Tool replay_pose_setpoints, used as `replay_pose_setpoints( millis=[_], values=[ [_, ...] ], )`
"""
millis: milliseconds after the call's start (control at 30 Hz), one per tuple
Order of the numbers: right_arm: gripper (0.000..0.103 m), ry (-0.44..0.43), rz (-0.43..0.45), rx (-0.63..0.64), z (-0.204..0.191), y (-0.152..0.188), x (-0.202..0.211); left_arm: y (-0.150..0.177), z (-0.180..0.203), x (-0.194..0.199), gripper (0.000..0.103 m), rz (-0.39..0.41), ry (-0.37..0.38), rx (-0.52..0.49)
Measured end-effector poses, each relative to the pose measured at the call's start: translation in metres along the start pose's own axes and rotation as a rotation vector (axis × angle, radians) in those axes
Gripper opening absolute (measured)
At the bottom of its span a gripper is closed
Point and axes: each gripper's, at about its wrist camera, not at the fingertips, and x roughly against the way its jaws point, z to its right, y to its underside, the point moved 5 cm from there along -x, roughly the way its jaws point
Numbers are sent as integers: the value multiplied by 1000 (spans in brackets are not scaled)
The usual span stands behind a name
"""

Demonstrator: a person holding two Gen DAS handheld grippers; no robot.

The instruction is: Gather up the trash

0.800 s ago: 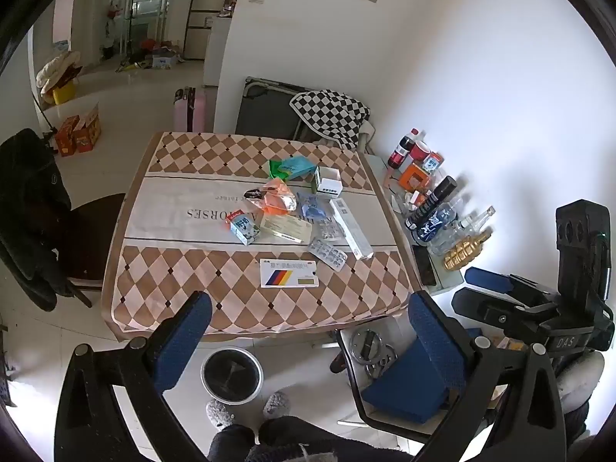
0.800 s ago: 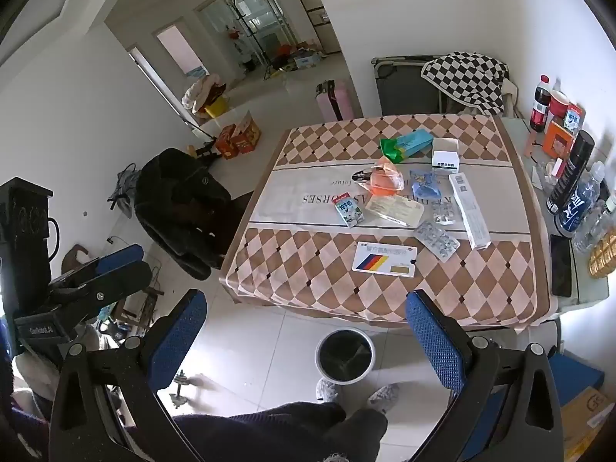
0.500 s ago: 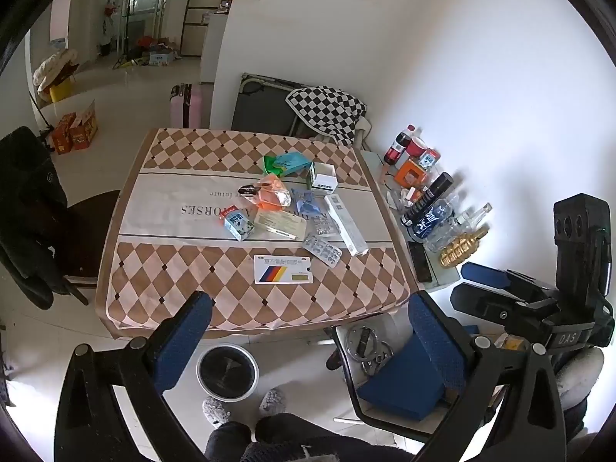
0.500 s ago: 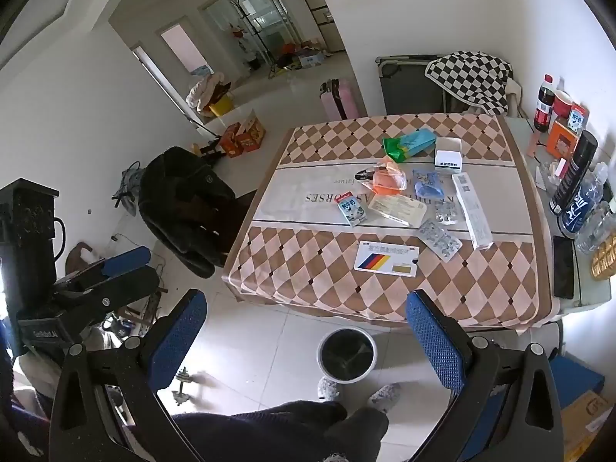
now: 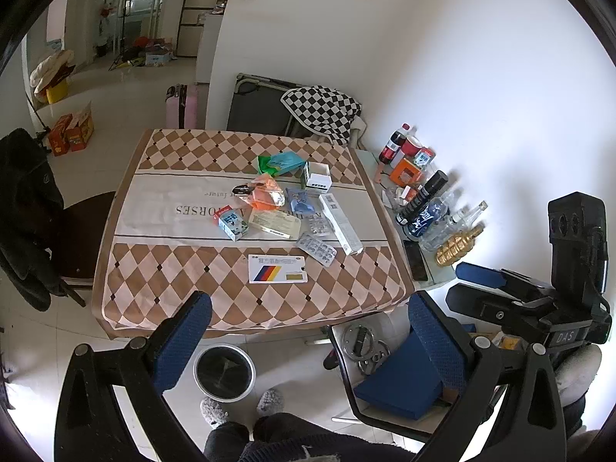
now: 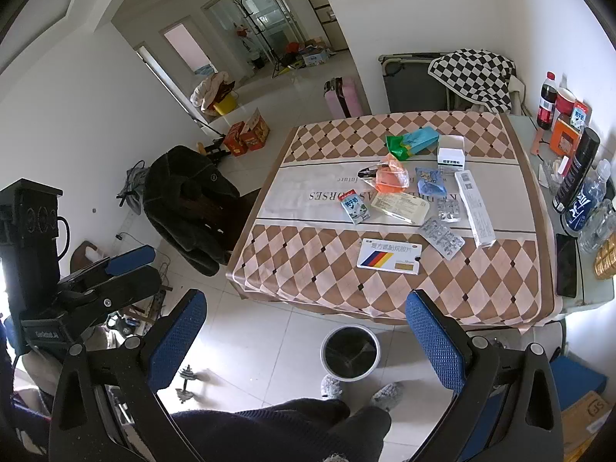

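The left gripper [image 5: 304, 340], black-framed with blue dimpled rubber pads, is held with its jaws spread wide and nothing between them, tilted down toward the near edge of the worktop [image 5: 161, 265], which is draped in a cloth of brown and cream diamonds with a plain pale band across the middle. The right gripper [image 6: 304, 340], of the same build, is likewise held fully apart and empty, above the pale tiled floor [image 6: 250, 350]. Just beyond the pads, on the floor beside the worktop's near edge, a round white waste bin with a dark liner [image 5: 224, 372] is seen standing upright, with grey fuzzy slippers [image 5: 270, 402] beside it. The trash is scattered over the middle of the cloth: nearest, a flat white card box with red, yellow and blue stripes [image 5: 277, 268]; beyond it a silvery foil blister sheet [image 5: 316, 249], a long white carton [image 5: 341, 224], a small blue-and-white milk carton [image 5: 232, 224], a crumpled orange plastic wrapper [image 5: 265, 193] and a green-and-teal packet [image 5: 283, 163]. Bottles and cans [image 5: 421, 200] are crowded on a side table against the white wall.
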Motion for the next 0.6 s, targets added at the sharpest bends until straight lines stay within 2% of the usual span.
replay_pose_setpoints(
  millis=[600],
  values=[
    [103,-12,-4,3,1,2,-4,-1,5,2,103,1,12,-16]
  ],
)
